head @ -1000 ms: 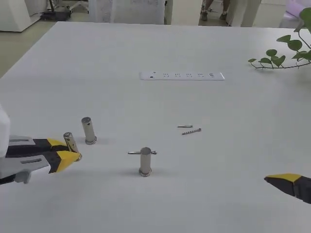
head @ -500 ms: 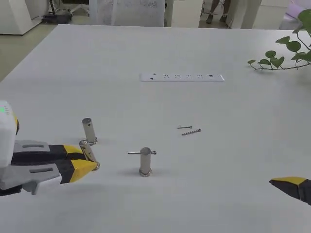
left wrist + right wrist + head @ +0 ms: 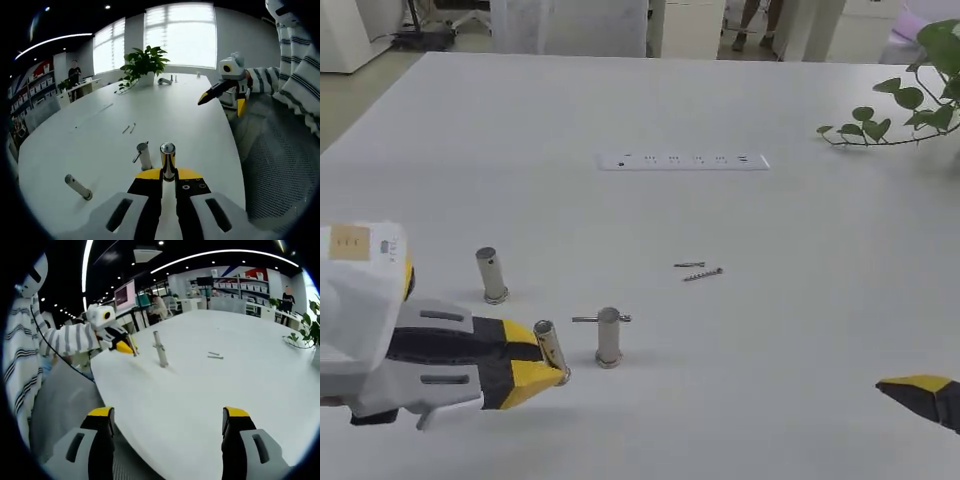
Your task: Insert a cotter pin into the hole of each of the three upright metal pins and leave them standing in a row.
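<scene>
Gripping bare metal pin [image 3: 167, 159] in left gripper [image 3: 168, 175], jaws clamped on shank, just beside cotter-fitted pin [image 3: 608, 338]. Likely lining-up step. Right gripper [image 3: 168, 414] wide open, empty. Next: stand pin in row, fetch loose cotter pins [image 3: 700, 270].

L tool [image 3: 549, 358] clamps metal pin [image 3: 545, 337], tilted
</scene>
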Demonstrator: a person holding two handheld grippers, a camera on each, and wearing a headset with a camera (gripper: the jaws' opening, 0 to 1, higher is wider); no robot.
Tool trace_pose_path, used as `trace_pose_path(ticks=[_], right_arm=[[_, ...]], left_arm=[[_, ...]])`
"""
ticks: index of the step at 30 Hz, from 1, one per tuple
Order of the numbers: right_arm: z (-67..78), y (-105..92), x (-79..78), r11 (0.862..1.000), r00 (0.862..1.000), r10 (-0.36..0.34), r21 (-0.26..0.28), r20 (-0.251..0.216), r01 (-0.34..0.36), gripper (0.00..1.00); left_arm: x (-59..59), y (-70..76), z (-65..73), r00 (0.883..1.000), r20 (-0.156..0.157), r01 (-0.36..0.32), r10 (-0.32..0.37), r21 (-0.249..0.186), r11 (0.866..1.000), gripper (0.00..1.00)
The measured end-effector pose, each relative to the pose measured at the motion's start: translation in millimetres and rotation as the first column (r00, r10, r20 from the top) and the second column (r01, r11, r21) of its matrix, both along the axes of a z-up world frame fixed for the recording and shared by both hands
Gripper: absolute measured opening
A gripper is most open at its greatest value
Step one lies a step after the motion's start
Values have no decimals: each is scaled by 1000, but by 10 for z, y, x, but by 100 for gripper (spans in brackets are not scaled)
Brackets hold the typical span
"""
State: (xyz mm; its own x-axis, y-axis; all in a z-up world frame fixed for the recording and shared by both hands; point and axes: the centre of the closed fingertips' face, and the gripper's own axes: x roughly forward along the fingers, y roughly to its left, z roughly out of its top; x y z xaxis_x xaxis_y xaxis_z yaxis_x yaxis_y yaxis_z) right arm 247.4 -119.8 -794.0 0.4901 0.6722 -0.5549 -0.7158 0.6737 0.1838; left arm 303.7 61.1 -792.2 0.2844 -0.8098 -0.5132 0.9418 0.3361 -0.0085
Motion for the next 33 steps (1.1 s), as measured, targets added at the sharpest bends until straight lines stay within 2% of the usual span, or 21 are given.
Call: trace_pose_path(ticks=[3, 5, 8, 9, 21, 26, 33], right_arm=[[1, -9, -9, 1000, 1000, -3, -1, -2, 3, 90], [0, -14, -17, 1000, 1000, -6, -2, -2, 6, 90], [-5, -19, -33, 1000, 1000, -9, -3, -4, 9, 90], [-8, -20, -38, 1000, 1000, -9, -3, -6, 9, 90], [-41, -64, -61, 1000, 1000, -21, -8, -13, 21, 90], [-38, -87, -51, 1000, 1000, -26, -11, -10, 26, 90], [-42, -107, -31, 999, 1000, -28, -15, -10, 28, 90]], left_arm=[[-49, -102, -31, 999, 10, 52, -52, 7, 999, 7], [-67, -150, -60, 998, -3, 62, -62, 7, 998, 7], [-106, -218, -106, 996, -3, 91, -91, 14, 996, 7], [-110, -229, -114, 995, 2, 97, -97, 16, 995, 7], [-242, -413, -384, 989, -20, 151, -150, 57, 987, 7], [-277, -457, -481, 985, -24, 171, -169, 76, 982, 7], [-268, -448, -536, 987, -20, 162, -160, 77, 984, 7]])
